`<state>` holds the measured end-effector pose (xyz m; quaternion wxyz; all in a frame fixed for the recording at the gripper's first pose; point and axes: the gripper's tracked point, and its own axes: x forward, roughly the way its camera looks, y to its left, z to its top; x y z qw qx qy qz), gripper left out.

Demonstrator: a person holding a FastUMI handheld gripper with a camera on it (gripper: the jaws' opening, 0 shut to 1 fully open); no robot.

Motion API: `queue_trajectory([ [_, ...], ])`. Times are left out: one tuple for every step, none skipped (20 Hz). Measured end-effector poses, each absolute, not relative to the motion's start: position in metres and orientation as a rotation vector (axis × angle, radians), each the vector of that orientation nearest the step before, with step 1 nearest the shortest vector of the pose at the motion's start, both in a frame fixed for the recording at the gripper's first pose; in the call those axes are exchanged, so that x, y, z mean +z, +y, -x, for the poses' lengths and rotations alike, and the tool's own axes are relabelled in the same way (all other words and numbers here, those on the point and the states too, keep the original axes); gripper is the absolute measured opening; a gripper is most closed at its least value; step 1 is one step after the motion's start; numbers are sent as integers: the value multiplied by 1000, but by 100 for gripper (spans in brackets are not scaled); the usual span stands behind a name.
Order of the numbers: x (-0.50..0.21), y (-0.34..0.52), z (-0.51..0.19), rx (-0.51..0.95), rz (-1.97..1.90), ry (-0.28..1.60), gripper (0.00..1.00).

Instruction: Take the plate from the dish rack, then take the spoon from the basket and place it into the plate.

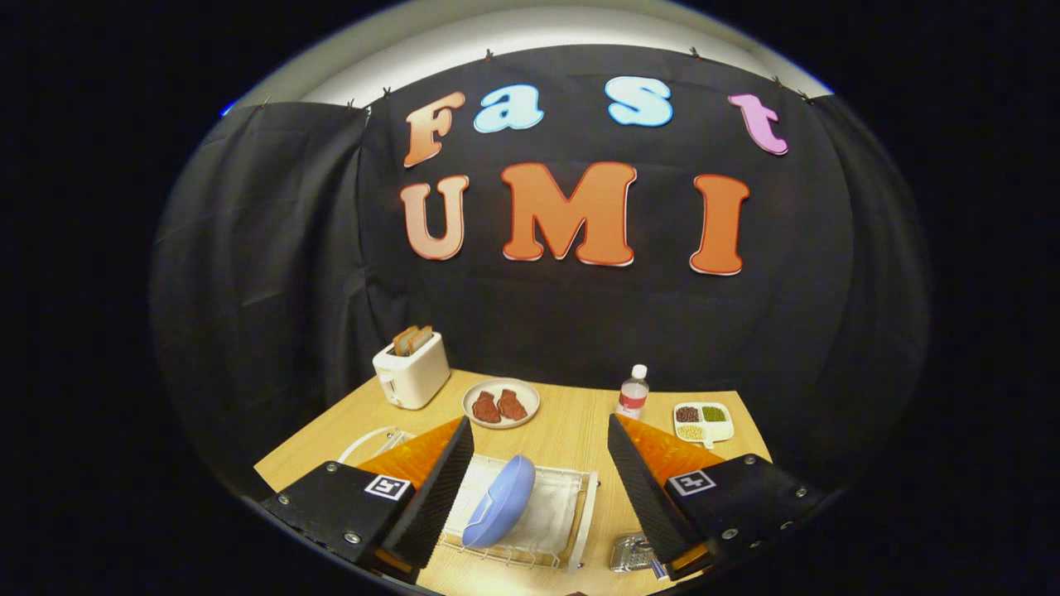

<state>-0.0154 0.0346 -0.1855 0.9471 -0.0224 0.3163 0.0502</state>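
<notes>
One pale wooden table fronts black cloth; the blue plate stands on edge in the rack, rim running from 1 to 7 o'clock, between spread jaws.

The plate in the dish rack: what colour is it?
Light blue. The plate stands on edge in the rack, between the open gripper's fingers, in the gripper view.

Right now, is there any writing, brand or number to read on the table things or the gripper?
Bottle: a label, too small and blurred to read.
Gripper, open over the blue plate in the dish rack: square patterned markers, no words.
Toaster: none visible.
</notes>
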Motion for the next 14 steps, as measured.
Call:
queue_trajectory([
  [-194, 38, 15, 113, 51, 677, 97],
  [-204, 41, 15, 121, 55, 713, 97],
  [-212, 44, 15, 130, 58, 745, 96],
  [-223, 47, 15, 138, 60, 784, 96],
  [-233, 49, 15, 144, 60, 823, 96],
  [-243, 50, 15, 148, 62, 872, 96],
  [-256, 52, 18, 151, 64, 924, 93],
  [-268, 52, 21, 149, 61, 974, 92],
  [-279, 54, 25, 149, 60, 1024, 89],
  [-291, 53, 25, 142, 59, 1067, 88],
  [-302, 55, 26, 142, 56, 1103, 85],
  [-314, 56, 31, 135, 53, 1148, 82],
  [-324, 56, 36, 128, 52, 1190, 79],
  [-332, 56, 38, 116, 54, 1221, 78],
])
